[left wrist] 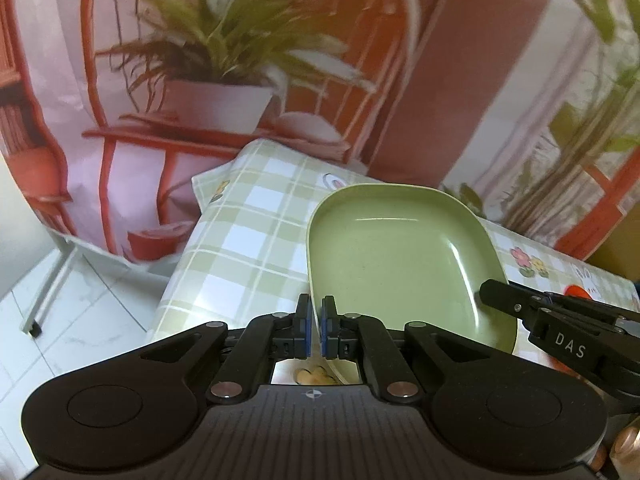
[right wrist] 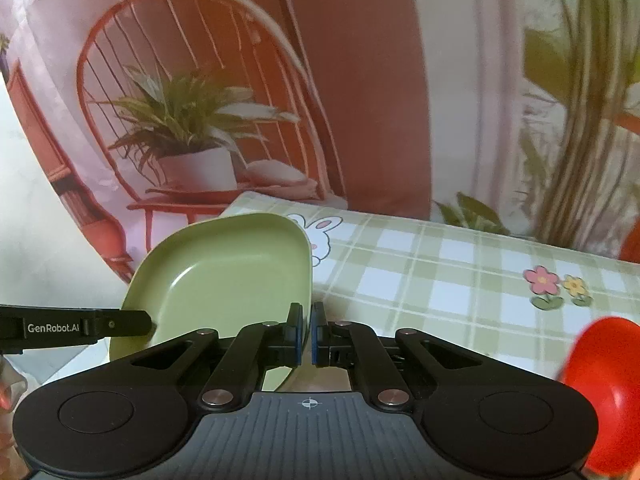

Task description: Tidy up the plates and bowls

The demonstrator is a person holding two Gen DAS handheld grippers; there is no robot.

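A pale green rounded-square plate [left wrist: 396, 256] [right wrist: 228, 276] hangs tilted above the checked tablecloth, held from both sides. My left gripper [left wrist: 316, 309] is shut on the plate's left rim, which runs between the blue pads. My right gripper [right wrist: 307, 317] is shut on the opposite rim. In the left wrist view, the right gripper's black finger [left wrist: 516, 304] reaches the plate from the right. In the right wrist view, the left gripper's finger [right wrist: 120, 323] comes in from the left. A red bowl [right wrist: 604, 392] sits blurred at the lower right.
The table [right wrist: 460, 276] wears a green-and-white checked cloth with rabbit and flower prints; its left end [left wrist: 224, 240] drops off to a white tiled floor [left wrist: 80, 332]. A printed backdrop of a red chair and potted plant [left wrist: 208, 72] hangs behind. A metal stand leg [left wrist: 52, 288] stands on the floor.
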